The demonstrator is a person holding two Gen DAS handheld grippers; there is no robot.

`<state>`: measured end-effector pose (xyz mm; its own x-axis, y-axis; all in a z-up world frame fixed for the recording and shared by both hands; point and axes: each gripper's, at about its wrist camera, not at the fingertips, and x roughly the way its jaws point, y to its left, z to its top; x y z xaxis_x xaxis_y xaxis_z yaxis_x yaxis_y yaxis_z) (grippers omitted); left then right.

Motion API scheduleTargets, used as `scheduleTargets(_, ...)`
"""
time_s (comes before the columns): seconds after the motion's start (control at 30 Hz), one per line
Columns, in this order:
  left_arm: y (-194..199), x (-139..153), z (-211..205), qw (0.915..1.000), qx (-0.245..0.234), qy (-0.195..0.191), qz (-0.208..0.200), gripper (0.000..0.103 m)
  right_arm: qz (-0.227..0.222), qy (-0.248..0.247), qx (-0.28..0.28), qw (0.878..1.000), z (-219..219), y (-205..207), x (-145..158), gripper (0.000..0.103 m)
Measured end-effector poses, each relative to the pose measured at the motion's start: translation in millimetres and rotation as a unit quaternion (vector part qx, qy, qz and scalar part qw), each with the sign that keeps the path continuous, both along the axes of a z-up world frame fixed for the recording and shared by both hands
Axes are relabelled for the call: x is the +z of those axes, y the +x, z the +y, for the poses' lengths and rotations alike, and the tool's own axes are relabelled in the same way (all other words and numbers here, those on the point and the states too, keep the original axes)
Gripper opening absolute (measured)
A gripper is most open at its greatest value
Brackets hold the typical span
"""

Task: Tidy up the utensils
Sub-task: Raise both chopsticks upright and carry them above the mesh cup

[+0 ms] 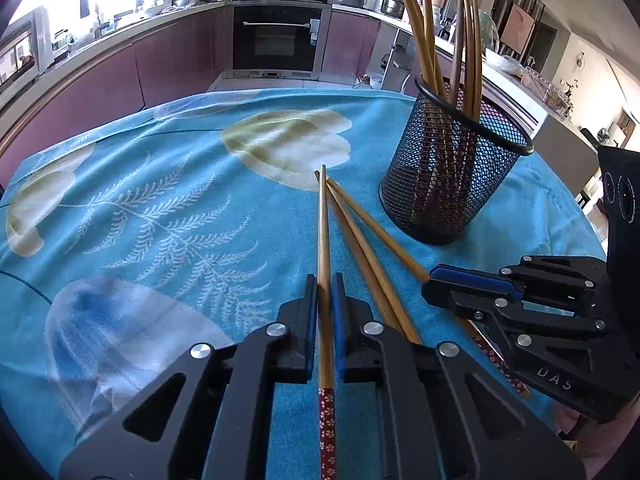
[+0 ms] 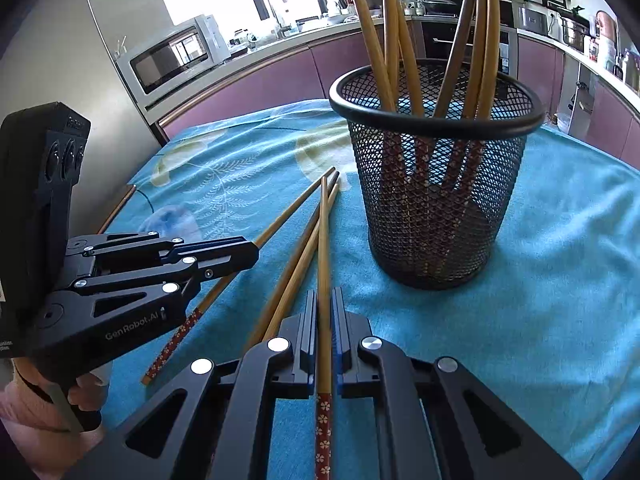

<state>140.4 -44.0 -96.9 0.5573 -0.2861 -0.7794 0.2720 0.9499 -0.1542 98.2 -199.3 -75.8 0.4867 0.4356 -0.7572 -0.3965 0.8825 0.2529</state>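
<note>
The counter point(image 1: 160, 200), covered in a blue leaf-print cloth, carried everything. The black mesh holder point(image 1: 420, 200) stood upright ahead and to the right of the left tool point(image 1: 324, 280). From the right tool point(image 2: 325, 294) it rose ahead and only slightly to the right, which made that one the nearer of the two. Several chopsticks point(image 1: 468, 40) already stood in the holder with their patterned red ends down. Both tools sat low over the cloth, side by side and near each other. Each had its jaws closed to a narrow slot around one chopstick, the pads seemingly touching the wood on both sides. The left-hand chopstick point(image 1: 323, 220) ran straight out along its tool's fingers, thin tip forward and red floral end back under the camera. The right-hand chopstick point(image 2: 323, 232) lay the same way in its own tool. Neither clearly showed a gap beneath it, so I could not tell whether either was off the cloth. Two loose chopsticks point(image 1: 362, 252) lay between the held pair, tips converging short of the holder's base. As I judged it, delivery hinged on swinging a flat, forward-pointing stick upright, red end down, above the rim.
</note>
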Motion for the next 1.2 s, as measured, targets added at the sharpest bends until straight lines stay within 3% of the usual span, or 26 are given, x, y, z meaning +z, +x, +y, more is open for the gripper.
scheduleTargets(0.57, -27.5, 41.9, 14.6, 0.9972, -0.025, -0.065, -0.027, 0.008, -0.030, 0.055, 0.017, 0.998, -19.4, -20.9, 32.3, 0.006)
scheduleTargets(1.2, -50.2, 100.0, 25.0, 0.9864, -0.054, -0.130, -0.086, 0.008, -0.082, 0.090, -0.001, 0.993, -49.5, -28.9, 72.7, 0.006)
